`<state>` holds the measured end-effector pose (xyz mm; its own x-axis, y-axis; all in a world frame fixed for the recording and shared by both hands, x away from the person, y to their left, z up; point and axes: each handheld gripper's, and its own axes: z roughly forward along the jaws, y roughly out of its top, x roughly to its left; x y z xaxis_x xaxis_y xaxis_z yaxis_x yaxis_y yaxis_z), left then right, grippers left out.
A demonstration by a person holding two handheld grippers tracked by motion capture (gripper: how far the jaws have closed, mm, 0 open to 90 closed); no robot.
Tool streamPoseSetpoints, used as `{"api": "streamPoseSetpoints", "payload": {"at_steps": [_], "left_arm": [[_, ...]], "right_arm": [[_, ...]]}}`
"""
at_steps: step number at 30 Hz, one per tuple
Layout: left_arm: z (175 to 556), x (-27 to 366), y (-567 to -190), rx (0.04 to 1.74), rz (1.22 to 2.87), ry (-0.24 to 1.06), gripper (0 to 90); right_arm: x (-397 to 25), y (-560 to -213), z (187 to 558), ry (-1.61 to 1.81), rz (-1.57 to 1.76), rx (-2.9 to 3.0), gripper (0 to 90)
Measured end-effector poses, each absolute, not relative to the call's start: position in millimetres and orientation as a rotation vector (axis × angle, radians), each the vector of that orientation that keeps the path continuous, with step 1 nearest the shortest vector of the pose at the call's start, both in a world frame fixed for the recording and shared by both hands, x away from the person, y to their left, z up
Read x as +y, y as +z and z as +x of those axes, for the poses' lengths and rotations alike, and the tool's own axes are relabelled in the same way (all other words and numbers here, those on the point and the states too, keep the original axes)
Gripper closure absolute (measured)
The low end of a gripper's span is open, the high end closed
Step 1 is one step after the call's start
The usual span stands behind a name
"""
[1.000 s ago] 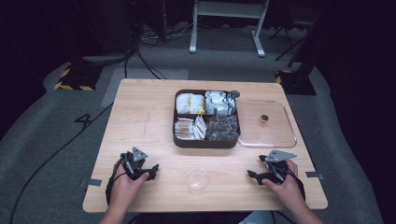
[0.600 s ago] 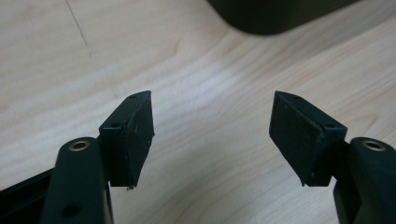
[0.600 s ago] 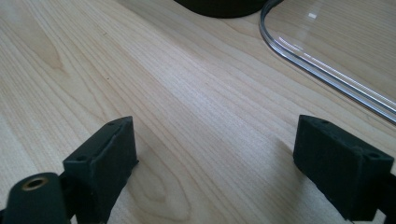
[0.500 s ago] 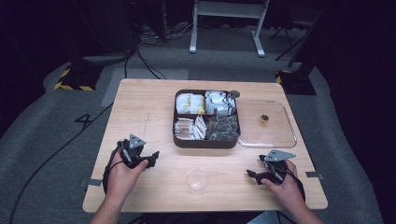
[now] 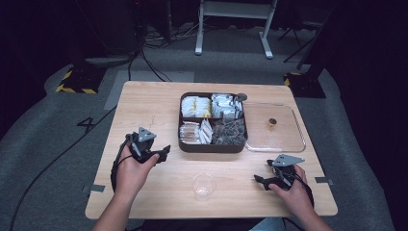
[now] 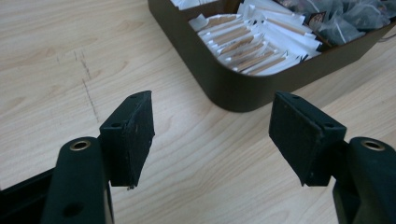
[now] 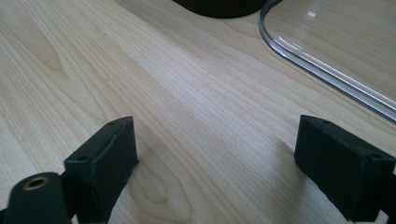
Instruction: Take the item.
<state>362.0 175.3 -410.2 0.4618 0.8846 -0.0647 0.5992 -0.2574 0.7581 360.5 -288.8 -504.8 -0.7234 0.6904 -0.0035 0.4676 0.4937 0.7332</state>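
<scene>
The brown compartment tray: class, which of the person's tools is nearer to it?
Left. The left tool sits just off the brown compartment tray's near-left corner, jaws open toward it. The right tool rests farther back, toward the table's near edge, below the clear lid.

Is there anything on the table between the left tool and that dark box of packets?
Nothing visible is. The left tool has its jaws open and points at the near corner of the dark box, with only bare wooden table between them. The small clear cup sits off to the side, nearer the person.
</scene>
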Motion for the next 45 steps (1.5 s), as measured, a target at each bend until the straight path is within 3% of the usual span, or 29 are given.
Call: {"api": "streamPoseSetpoints", "payload": {"at_steps": [15,26,45], "left_arm": [[392.4,138.8,-391.2,1.165,2.016,0.500,32.3],[421.1,107.1,-380.4,1.218,1.921,0.547,31.6],[474.6,73.9,-386.5,1.203,1.910,0.508,34.7]], "right_arm": [[-288.2,-504.9,361.1,1.067,0.972,2.446,13.3],[-287.5,-504.9,363.1,1.071,0.965,2.451,13.4],[-287.0,-505.0,363.7,1.068,0.966,2.448,13.4]]}}
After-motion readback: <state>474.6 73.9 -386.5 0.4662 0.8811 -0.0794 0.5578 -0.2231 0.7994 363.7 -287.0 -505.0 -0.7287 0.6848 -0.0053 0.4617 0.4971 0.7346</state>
